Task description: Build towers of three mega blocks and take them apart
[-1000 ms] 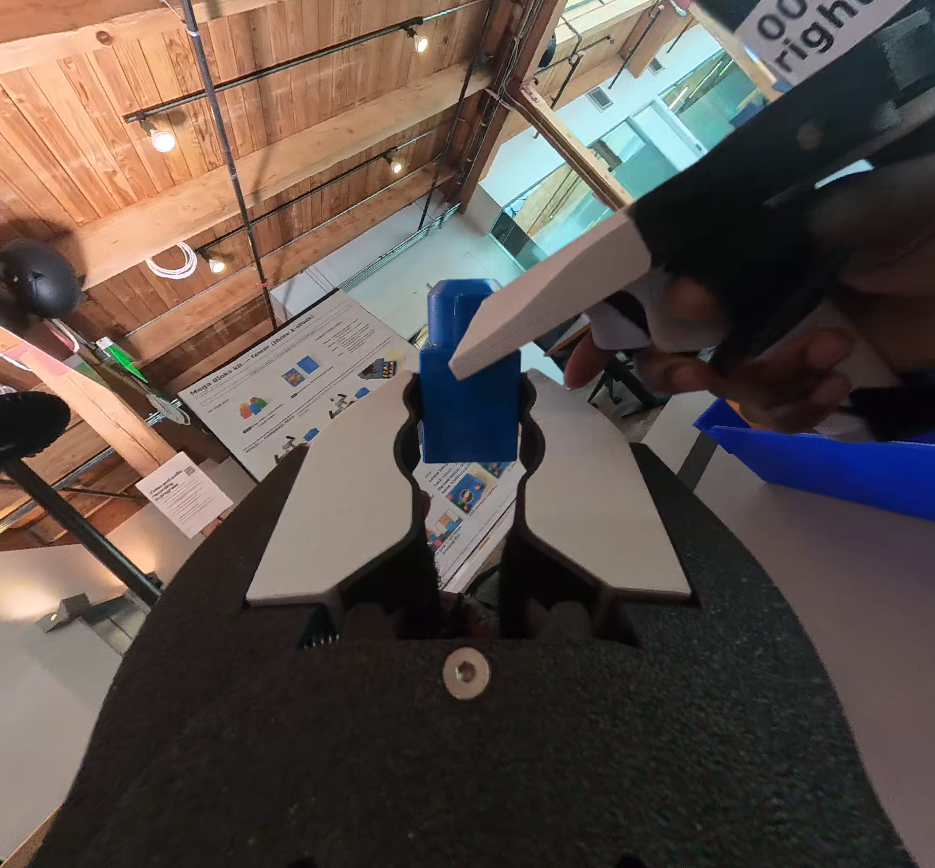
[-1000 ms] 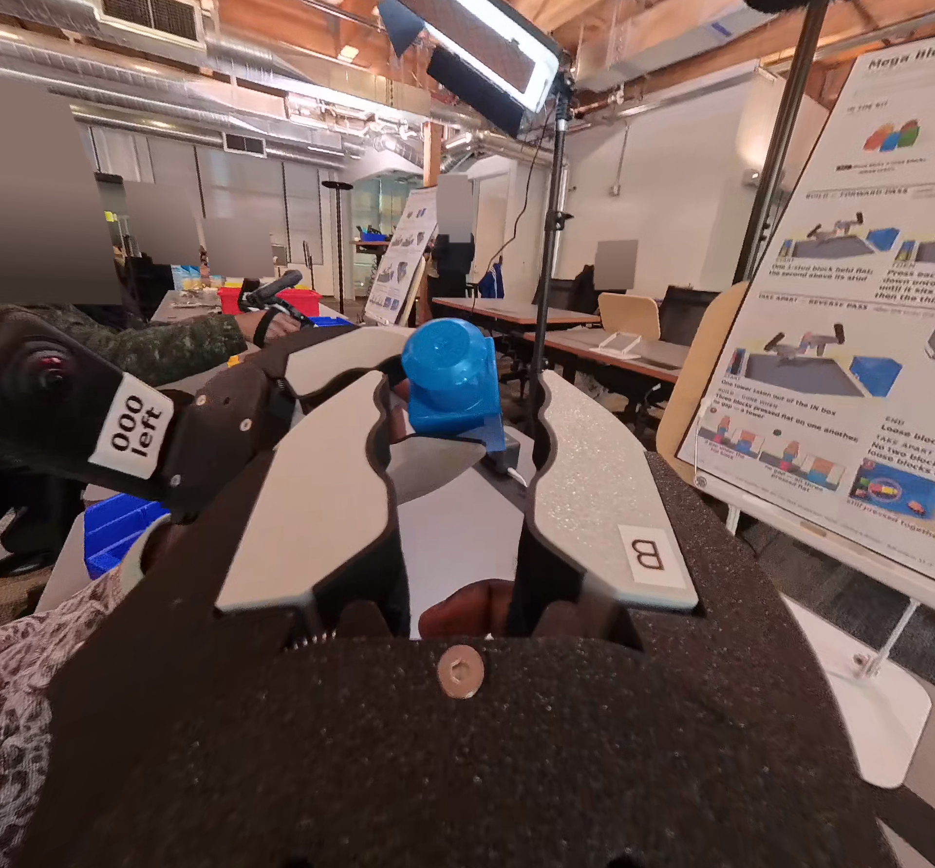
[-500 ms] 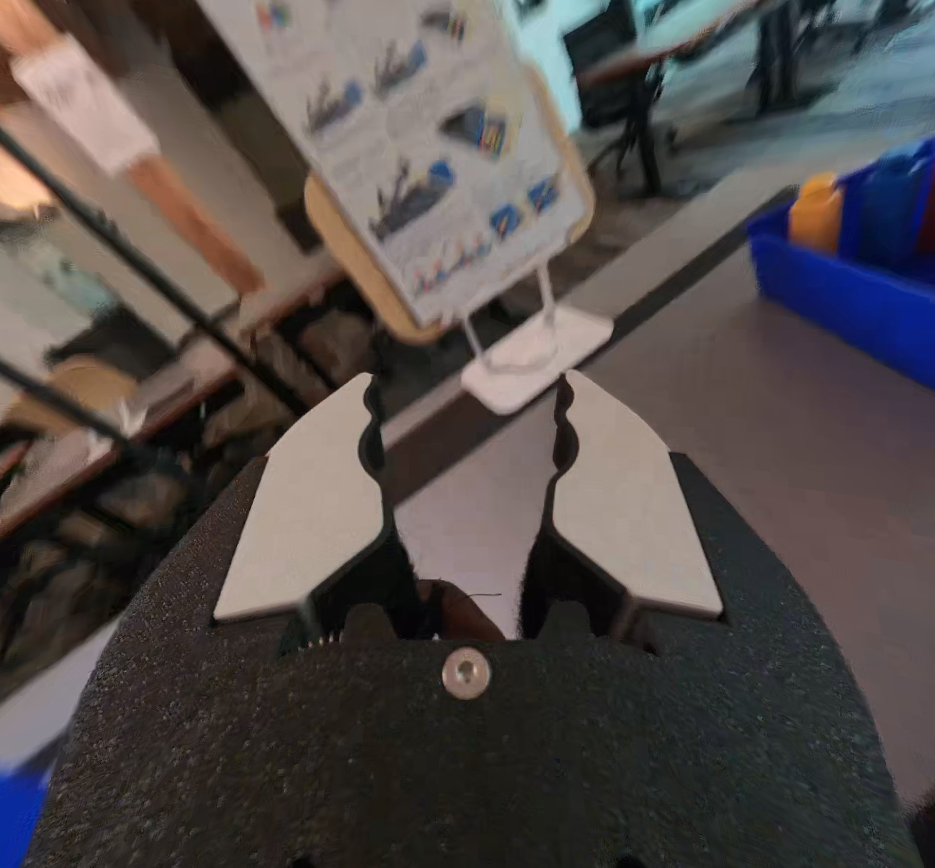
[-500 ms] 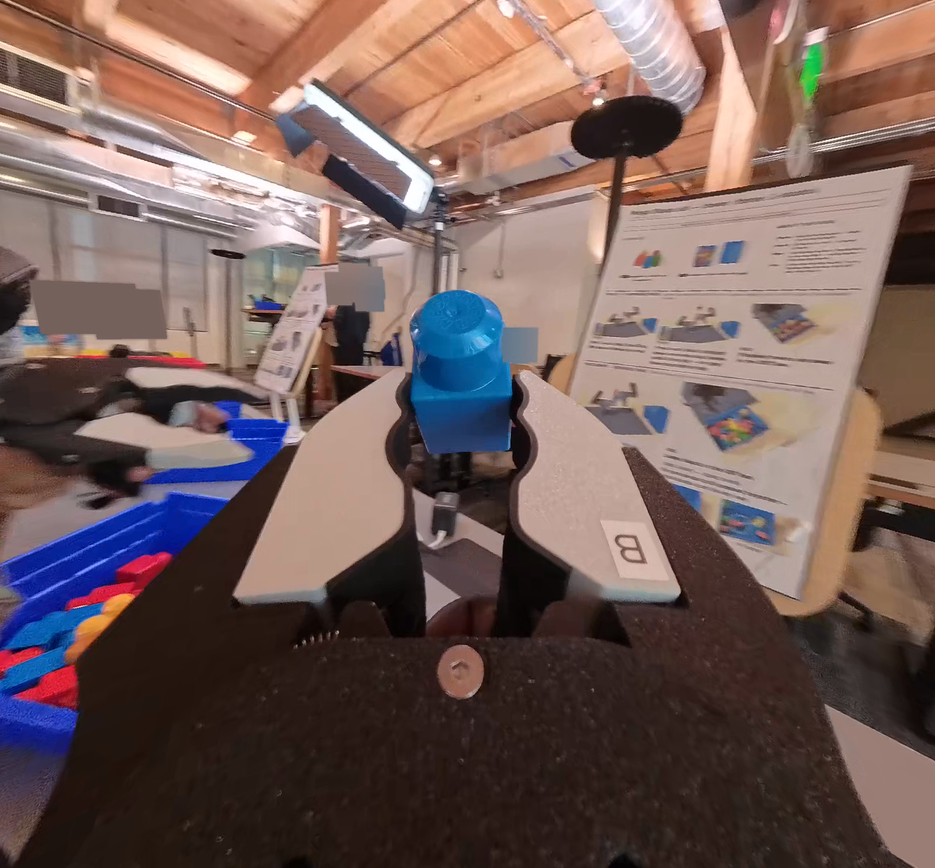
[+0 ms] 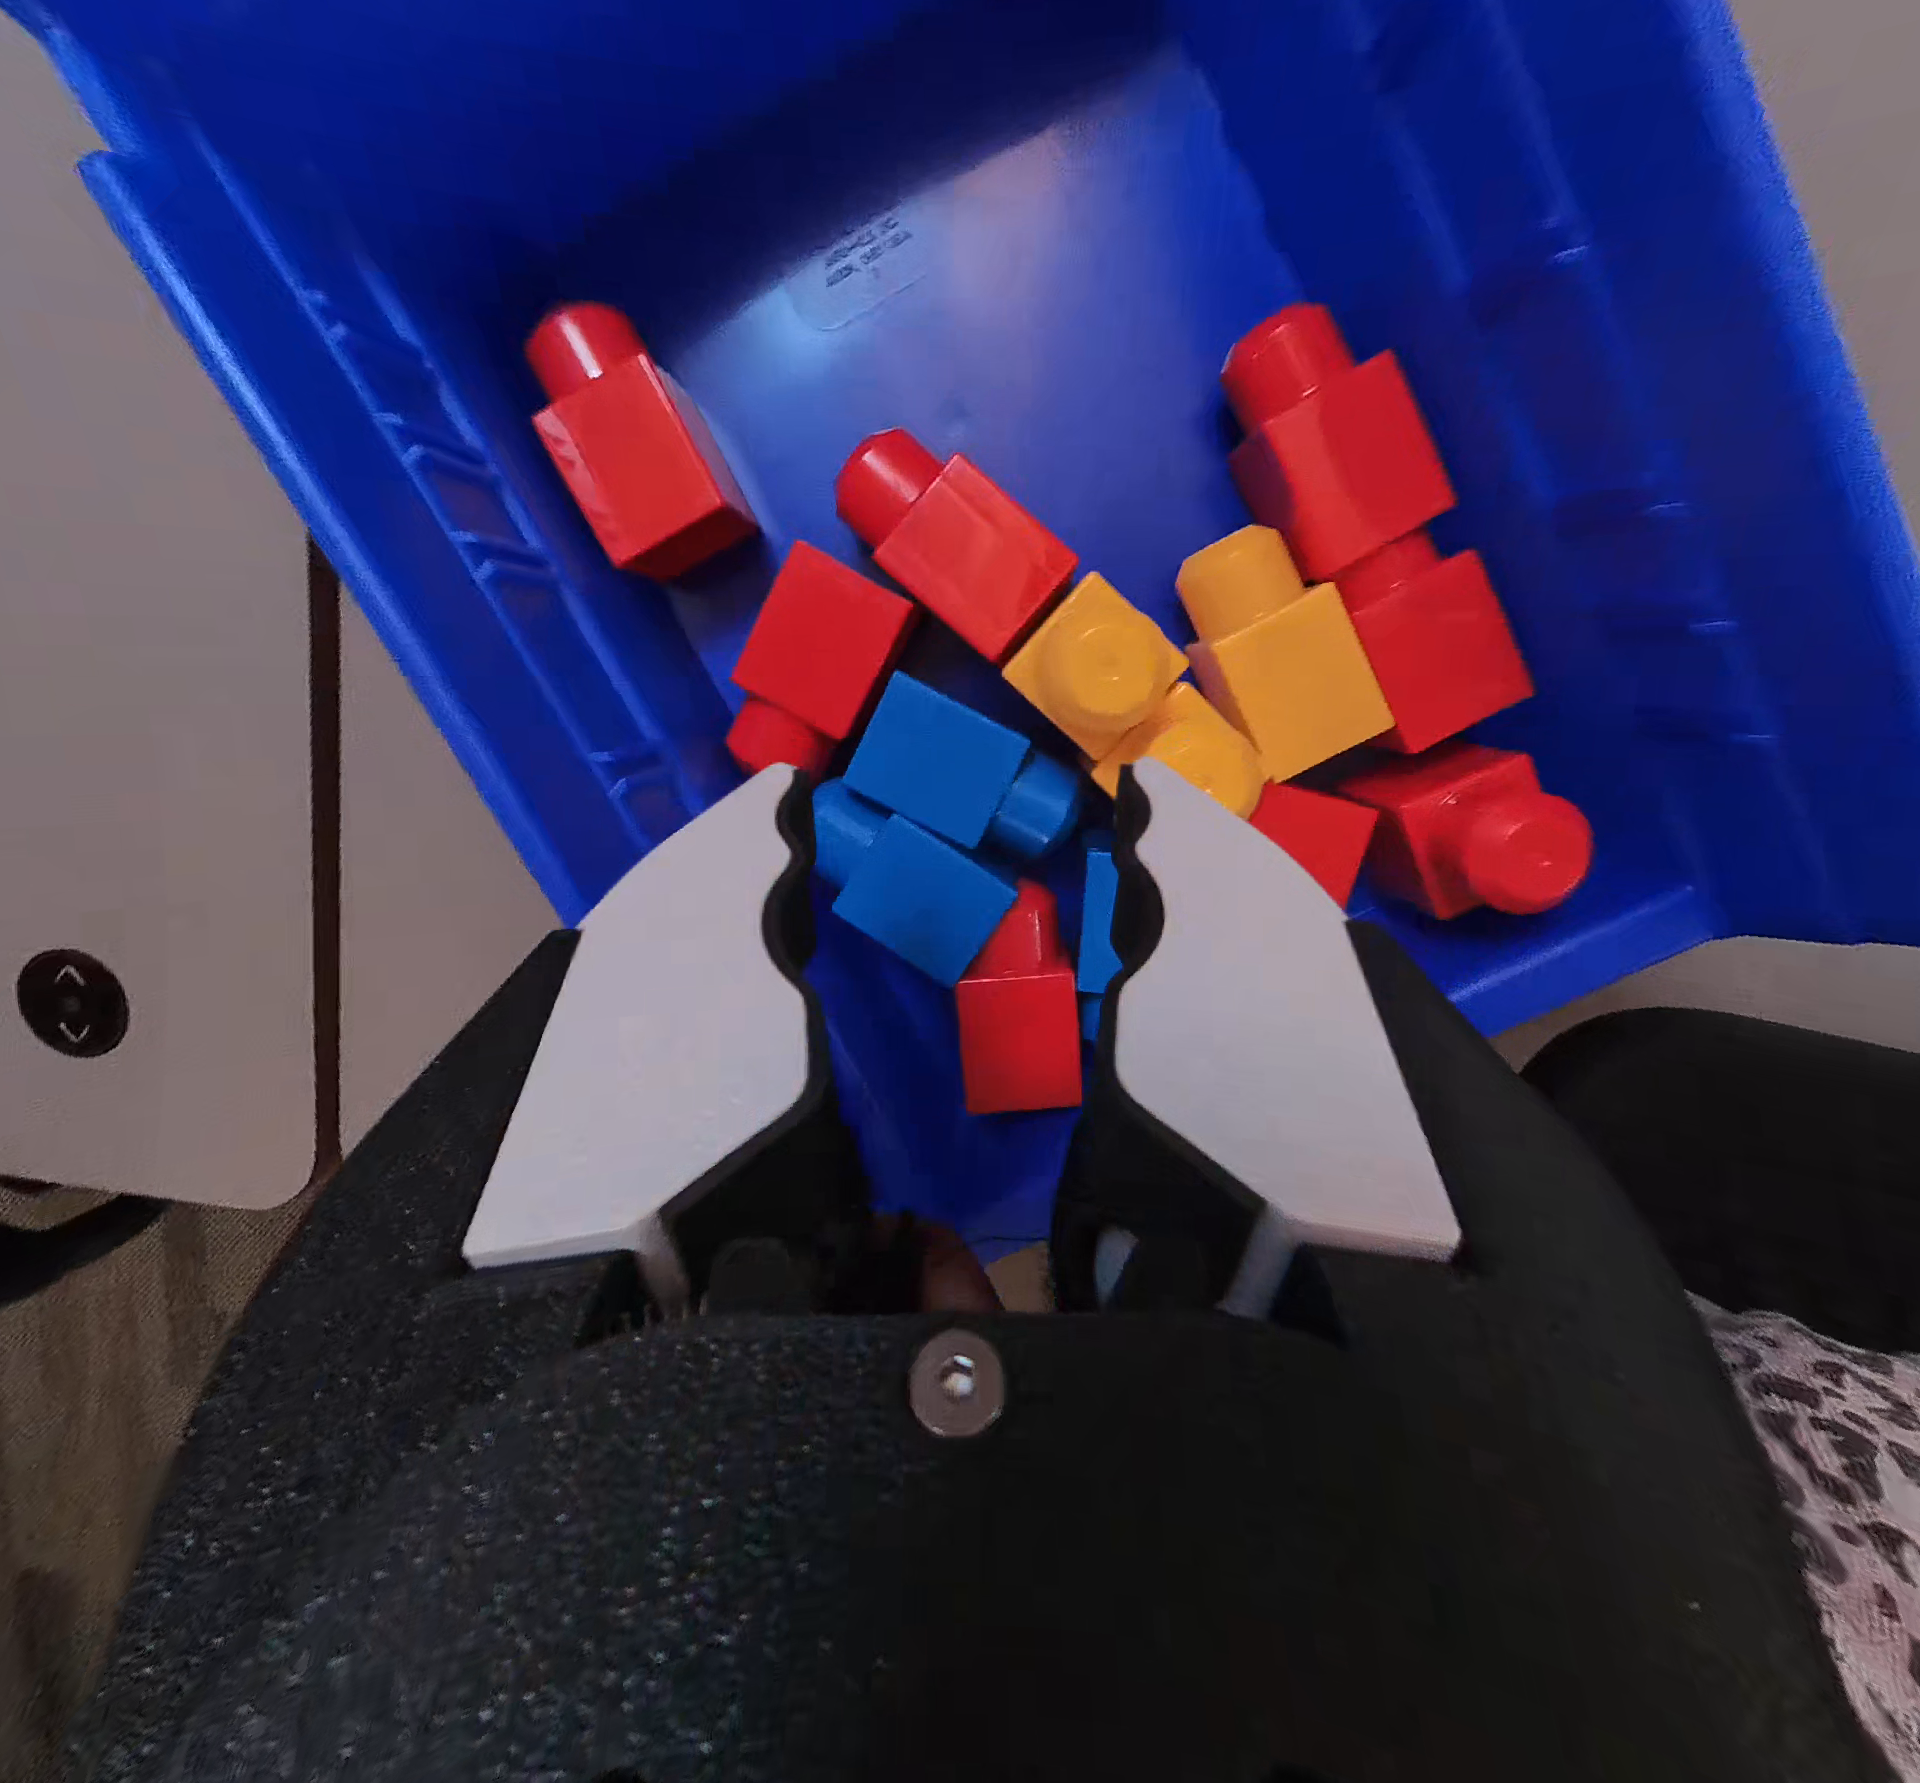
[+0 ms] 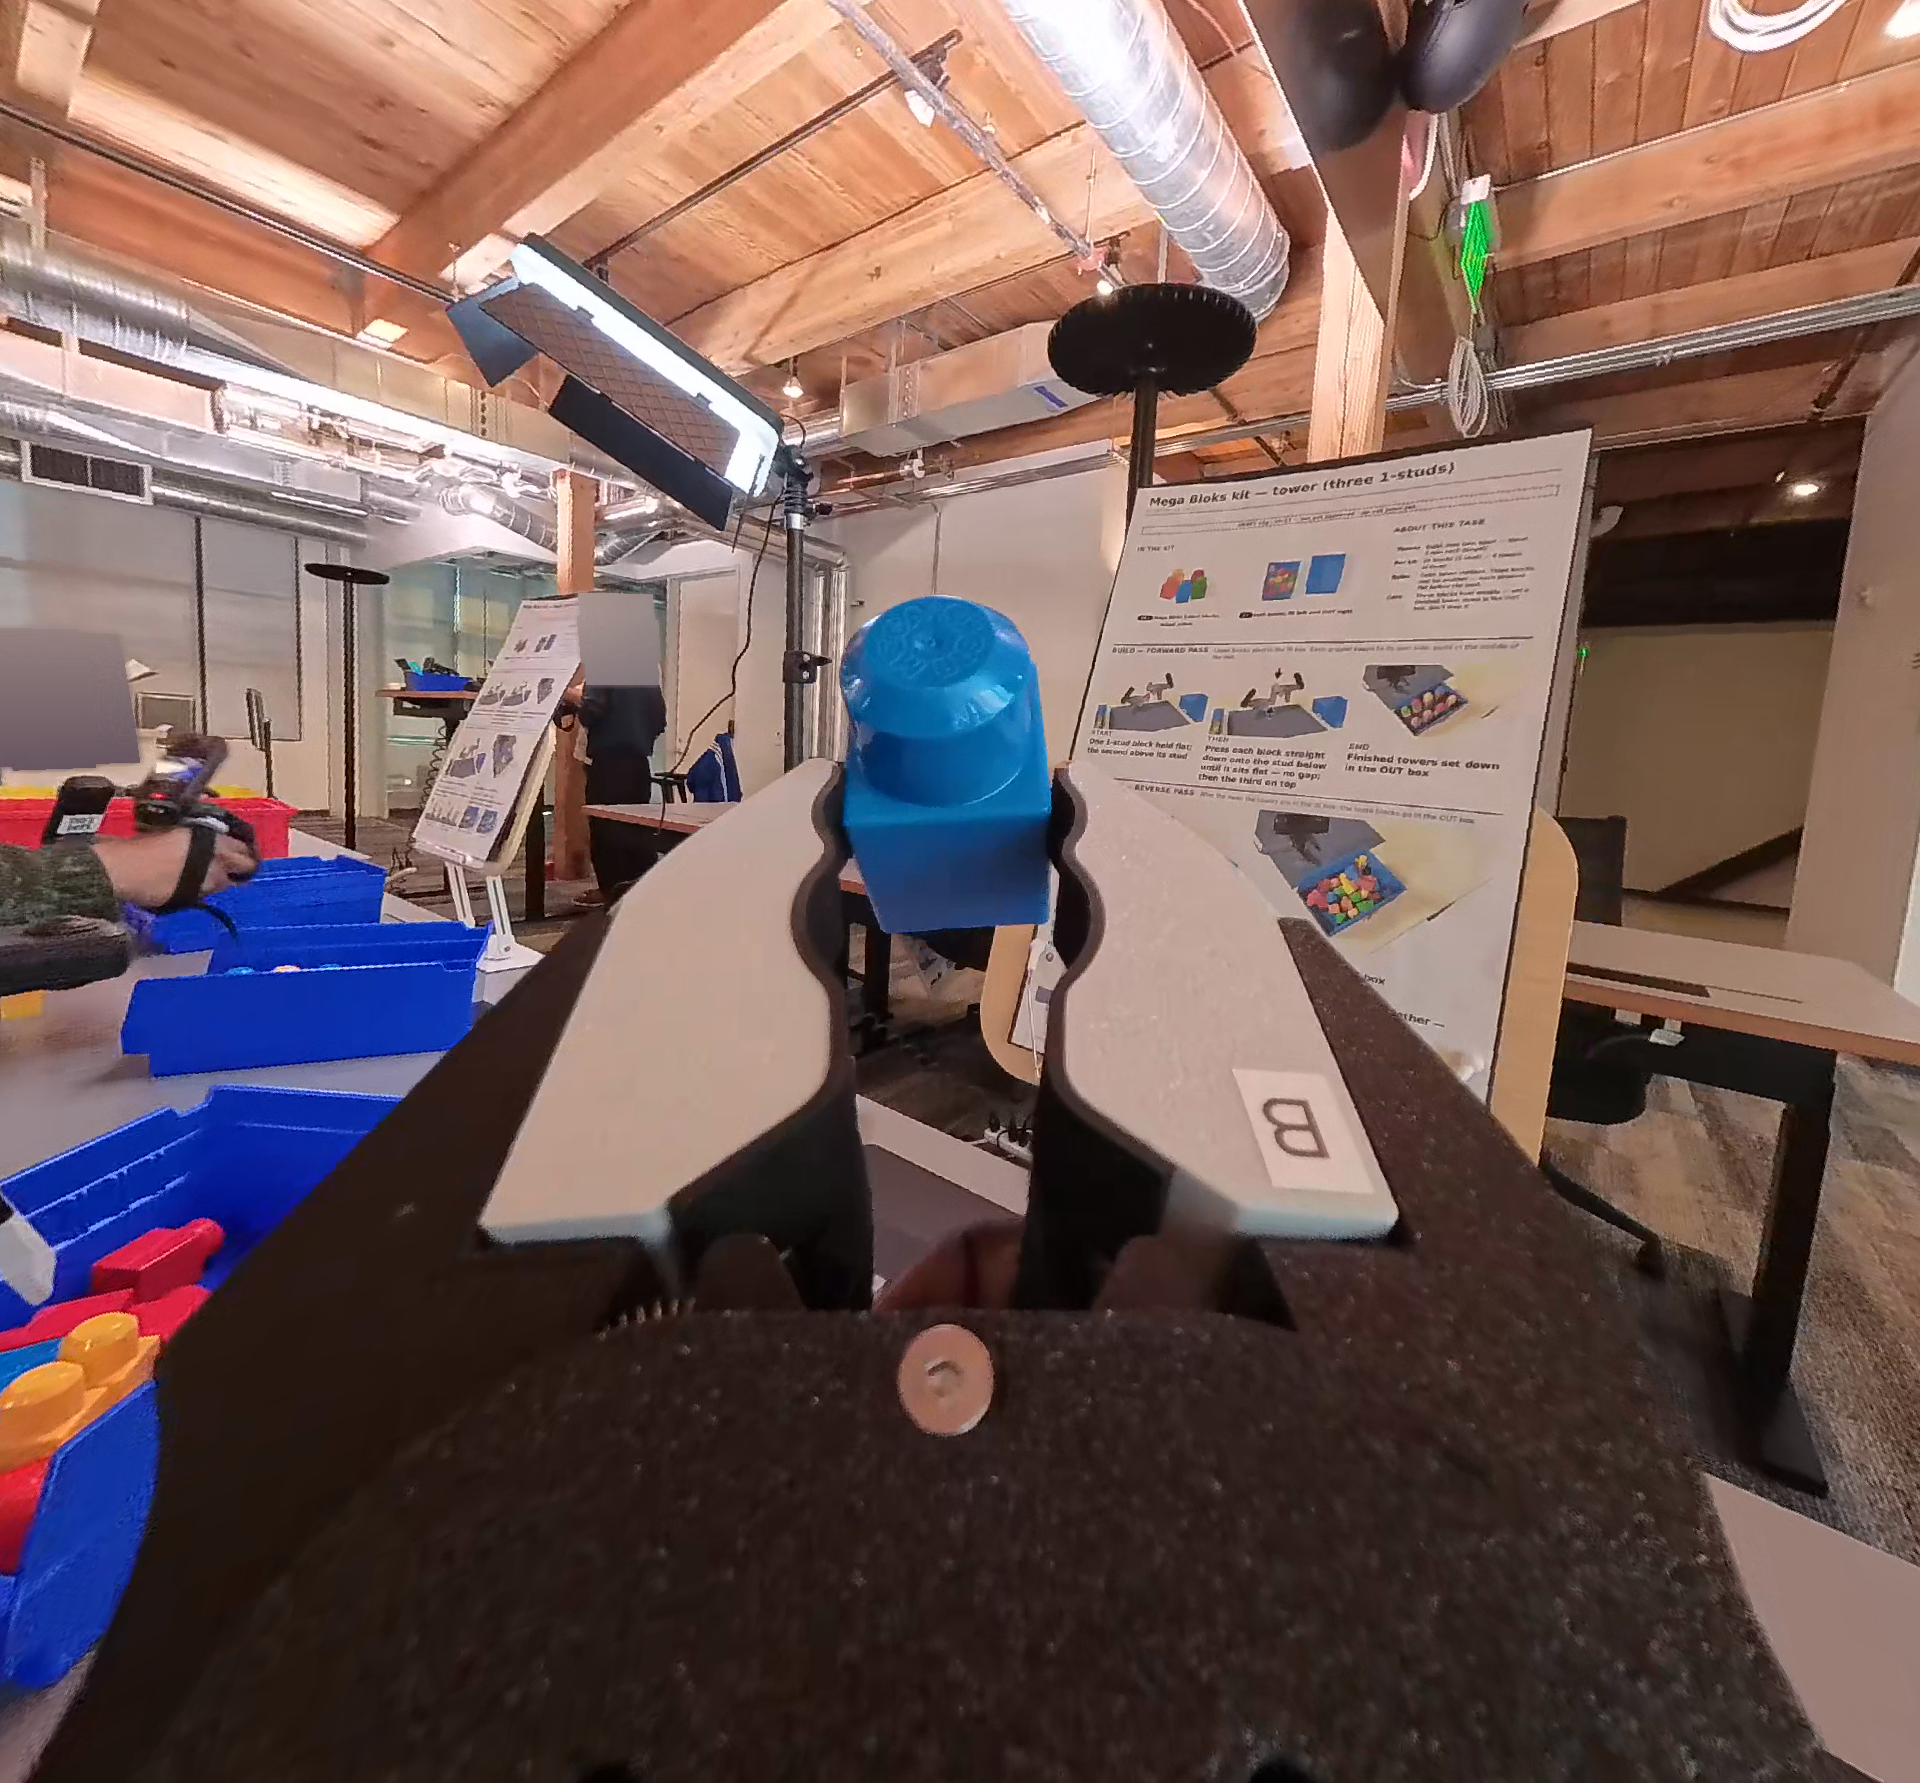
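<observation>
Left tongs (image 5: 956, 824) hang spread and empty over the blue bin (image 5: 1039, 175), tips around two blue blocks (image 5: 935, 777) low in the middle of the frame, with red and yellow blocks (image 5: 1288, 684) piled to the right. Right tongs (image 6: 945, 840) pinch a single blue block (image 6: 940, 798), stud up, at centre frame above the desk (image 6: 62, 1089). The step in hand looks like fetching a second block; next, the left tongs would need to drop lower and pinch one block squarely.
</observation>
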A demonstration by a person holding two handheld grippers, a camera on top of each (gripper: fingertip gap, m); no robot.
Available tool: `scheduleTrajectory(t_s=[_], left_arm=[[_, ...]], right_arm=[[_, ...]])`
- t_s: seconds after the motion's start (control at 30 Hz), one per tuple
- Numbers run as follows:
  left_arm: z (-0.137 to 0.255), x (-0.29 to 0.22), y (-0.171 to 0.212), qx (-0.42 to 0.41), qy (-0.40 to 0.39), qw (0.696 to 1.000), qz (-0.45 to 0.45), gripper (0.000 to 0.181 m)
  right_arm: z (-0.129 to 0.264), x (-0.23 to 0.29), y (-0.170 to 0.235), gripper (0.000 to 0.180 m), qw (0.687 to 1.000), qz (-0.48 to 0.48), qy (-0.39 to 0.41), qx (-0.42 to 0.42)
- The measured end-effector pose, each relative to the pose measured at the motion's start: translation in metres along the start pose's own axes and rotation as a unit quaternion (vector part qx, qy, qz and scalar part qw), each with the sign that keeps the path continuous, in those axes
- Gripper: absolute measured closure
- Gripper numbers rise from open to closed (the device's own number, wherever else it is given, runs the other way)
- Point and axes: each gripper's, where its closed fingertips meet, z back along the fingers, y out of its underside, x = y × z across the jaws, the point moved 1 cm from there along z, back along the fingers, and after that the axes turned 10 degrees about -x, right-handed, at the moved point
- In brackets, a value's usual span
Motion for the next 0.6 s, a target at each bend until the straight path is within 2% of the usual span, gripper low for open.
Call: scheduleTrajectory(t_s=[0.03,0.13,0.37,0.5,0.6], left_arm=[[0.002,0.002,-0.001,-0.007,-0.004,1.0,0.002,0.125],[0.003,0.008,-0.006,-0.021,-0.016,1.0,0.008,0.126],[-0.04,0.011,0.025,0.099,0.022,0.995,0.02,0.125],[-0.051,0.016,0.022,0.099,0.003,0.995,-0.017,0.122],[-0.049,0.015,0.023,0.11,-0.003,0.994,-0.028,0.133]], right_arm=[[0.0,0.0,0.0,0.143,1.0,0.002,0.001,0.0],[0.0,-0.001,0.0,0.143,1.0,0.005,0.004,-0.001],[0.002,-0.002,-0.005,0.143,1.0,0.014,0.006,-0.006],[0.005,-0.003,-0.012,0.143,1.0,0.022,0.007,-0.018],[0.008,-0.004,-0.019,0.144,0.999,0.023,0.008,-0.026]])
